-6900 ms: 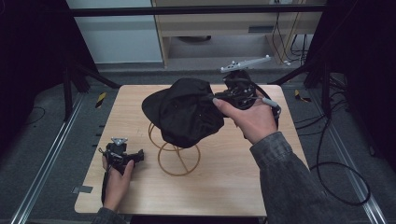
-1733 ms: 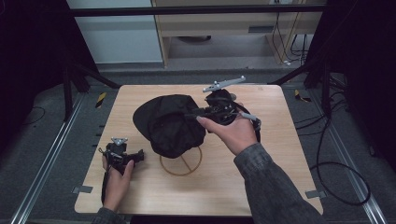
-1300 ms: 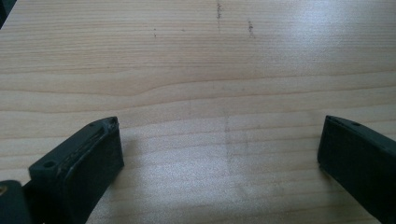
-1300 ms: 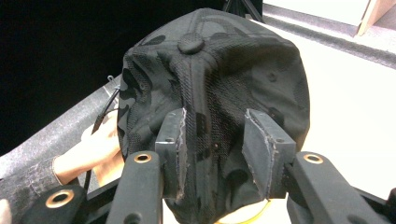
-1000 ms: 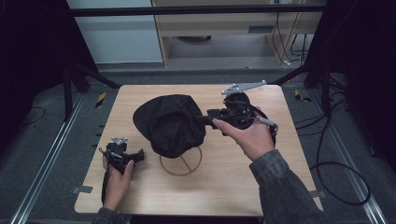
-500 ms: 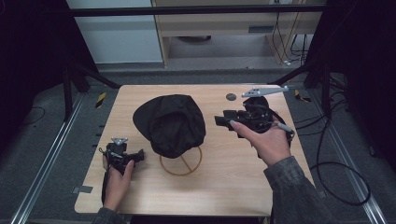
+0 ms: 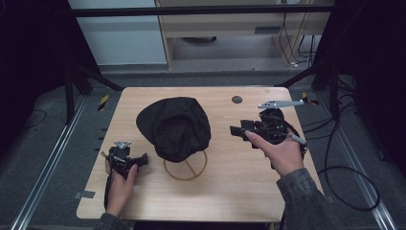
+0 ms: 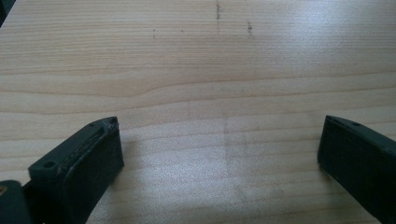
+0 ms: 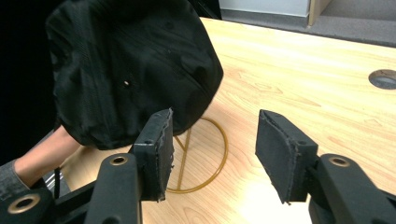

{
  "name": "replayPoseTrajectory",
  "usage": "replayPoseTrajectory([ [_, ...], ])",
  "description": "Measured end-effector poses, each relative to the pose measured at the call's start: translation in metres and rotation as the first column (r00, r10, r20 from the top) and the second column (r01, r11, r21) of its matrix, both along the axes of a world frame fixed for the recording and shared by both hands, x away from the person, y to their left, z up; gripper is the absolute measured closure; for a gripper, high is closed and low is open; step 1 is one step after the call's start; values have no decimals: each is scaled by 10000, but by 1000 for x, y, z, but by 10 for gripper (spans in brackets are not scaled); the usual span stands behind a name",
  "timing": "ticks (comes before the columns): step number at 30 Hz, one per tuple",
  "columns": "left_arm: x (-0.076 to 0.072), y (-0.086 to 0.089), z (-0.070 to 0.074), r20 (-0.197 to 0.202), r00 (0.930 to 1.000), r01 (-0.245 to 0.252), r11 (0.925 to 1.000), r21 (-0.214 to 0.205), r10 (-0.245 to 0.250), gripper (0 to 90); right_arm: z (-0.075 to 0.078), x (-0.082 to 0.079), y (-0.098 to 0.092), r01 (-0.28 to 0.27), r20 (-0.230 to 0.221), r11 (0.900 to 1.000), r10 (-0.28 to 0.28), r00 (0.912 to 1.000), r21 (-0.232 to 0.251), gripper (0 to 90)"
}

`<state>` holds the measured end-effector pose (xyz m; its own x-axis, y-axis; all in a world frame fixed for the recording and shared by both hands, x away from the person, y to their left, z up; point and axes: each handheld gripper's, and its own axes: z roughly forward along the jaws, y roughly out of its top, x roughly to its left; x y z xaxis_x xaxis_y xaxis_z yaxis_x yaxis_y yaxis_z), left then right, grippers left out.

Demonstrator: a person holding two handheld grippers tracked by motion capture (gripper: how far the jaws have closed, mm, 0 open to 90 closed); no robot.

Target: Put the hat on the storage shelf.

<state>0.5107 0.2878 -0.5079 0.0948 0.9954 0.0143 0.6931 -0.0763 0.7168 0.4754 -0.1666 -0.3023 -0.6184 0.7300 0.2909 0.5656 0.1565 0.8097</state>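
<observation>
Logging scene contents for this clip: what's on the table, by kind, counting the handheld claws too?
Black hat: 1
Gold wire stand: 1
Handheld claws: 2, left claw and right claw, both open and empty
Total: 4

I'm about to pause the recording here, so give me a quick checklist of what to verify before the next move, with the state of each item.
1. Black cap seated on the stand's top: ok, it hangs over the stand with nothing holding it.
2. Stand's ring base flat on the table: ok.
3. Right gripper clear of the cap: ok, jaws open with only table between them.
4. Left gripper free: ok, jaws open over bare wood.
5. Cap centred on the stand: cannot tell, the post is hidden under the fabric.
</observation>
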Motion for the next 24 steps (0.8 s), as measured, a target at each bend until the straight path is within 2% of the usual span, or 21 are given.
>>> replayPoseTrajectory([
  [12,0,0,0,-1,10000,1,10000,3,-1,0,-20,-2,-17,555,7,9983,-555,9985,-189,385],
  [24,0,0,0,-3,10000,3,10000,2,-3,0,-32,-4,-29,926,85,9952,-924,9957,-306,354],
])
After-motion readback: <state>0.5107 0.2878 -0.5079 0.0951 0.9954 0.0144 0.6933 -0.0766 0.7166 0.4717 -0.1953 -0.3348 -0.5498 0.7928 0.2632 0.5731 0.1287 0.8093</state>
